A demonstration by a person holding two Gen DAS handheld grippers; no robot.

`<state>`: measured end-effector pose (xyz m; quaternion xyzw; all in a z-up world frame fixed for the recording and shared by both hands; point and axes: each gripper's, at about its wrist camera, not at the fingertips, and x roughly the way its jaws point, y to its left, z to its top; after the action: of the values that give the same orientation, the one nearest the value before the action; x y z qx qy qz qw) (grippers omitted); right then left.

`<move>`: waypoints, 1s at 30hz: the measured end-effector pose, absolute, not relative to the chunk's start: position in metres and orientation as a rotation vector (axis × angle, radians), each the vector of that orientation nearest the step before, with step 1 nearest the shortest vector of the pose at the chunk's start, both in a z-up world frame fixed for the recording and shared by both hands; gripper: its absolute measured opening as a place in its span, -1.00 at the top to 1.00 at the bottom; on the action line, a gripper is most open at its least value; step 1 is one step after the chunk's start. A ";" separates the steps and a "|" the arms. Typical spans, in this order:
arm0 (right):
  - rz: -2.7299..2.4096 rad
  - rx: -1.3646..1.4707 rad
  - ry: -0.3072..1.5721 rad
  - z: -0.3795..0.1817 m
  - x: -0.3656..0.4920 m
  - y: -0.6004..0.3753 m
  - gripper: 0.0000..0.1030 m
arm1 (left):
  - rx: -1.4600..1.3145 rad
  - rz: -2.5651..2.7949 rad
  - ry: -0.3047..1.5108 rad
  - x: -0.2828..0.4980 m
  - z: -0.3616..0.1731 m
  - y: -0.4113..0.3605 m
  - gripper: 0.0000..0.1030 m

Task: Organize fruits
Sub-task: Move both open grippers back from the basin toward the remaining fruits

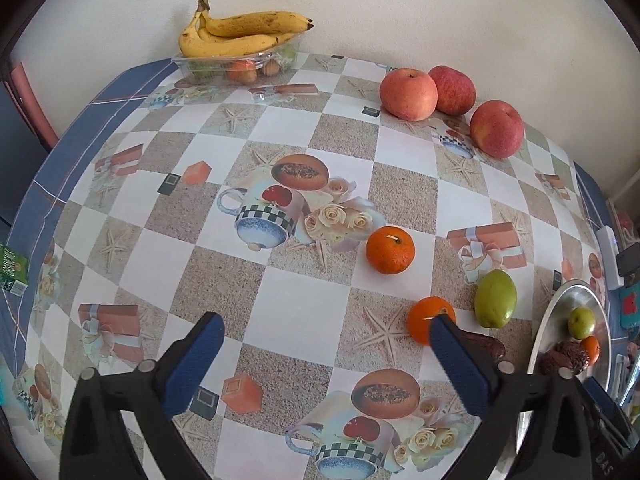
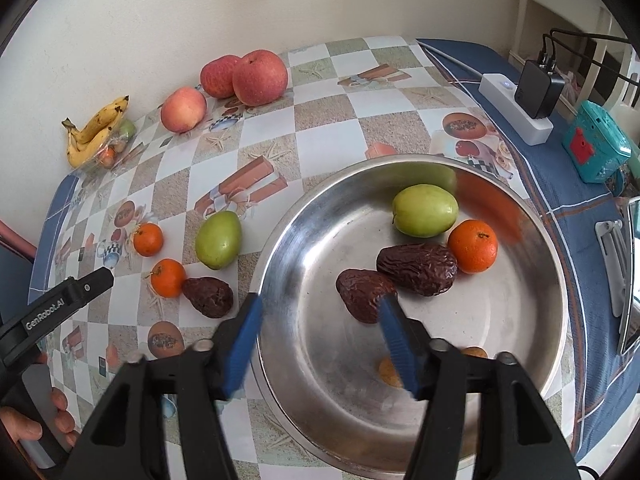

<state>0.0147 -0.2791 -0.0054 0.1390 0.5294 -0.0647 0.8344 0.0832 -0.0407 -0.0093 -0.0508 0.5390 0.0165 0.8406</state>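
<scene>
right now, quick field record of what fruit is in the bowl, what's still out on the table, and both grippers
bowl: metal bowl holds one green fruit, one orange, two dates
table near bowl: green pear, two oranges, one date
by wall: three apples, bananas on clear tray
left gripper: open, empty
right gripper: open, over bowl rim

The left gripper (image 1: pixel 326 330) points down with its blue fingers (image 1: pixel 196 360) spread very wide and nothing between them. The right gripper (image 2: pixel 320 320) also points down, jaws apart and empty. A hand (image 2: pixel 28 426) holds the left gripper's handle.
</scene>
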 end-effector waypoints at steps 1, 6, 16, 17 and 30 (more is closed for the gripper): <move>-0.143 0.284 1.121 -0.007 0.015 -0.278 -0.80 | -0.101 0.038 1.140 0.083 -0.010 -0.041 -1.00; -0.158 0.219 1.121 -0.012 0.016 -0.272 -0.83 | -0.083 0.048 1.140 0.084 -0.014 -0.040 -1.00; -0.097 0.307 1.056 -0.007 0.020 -0.271 -0.83 | -0.091 0.014 1.041 0.087 -0.004 -0.037 -1.00; -0.081 0.312 1.050 -0.006 0.021 -0.269 -0.83 | -0.093 0.004 1.030 0.088 -0.002 -0.037 -1.00; 0.072 0.241 0.998 0.006 0.040 -0.226 -0.83 | -0.199 -0.146 1.064 0.099 0.003 -0.042 -1.00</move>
<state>0.0396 -0.2262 0.0064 0.1153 0.4771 0.0344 0.8706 0.0987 -0.0425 0.0025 -0.0946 0.5059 -0.0693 0.8546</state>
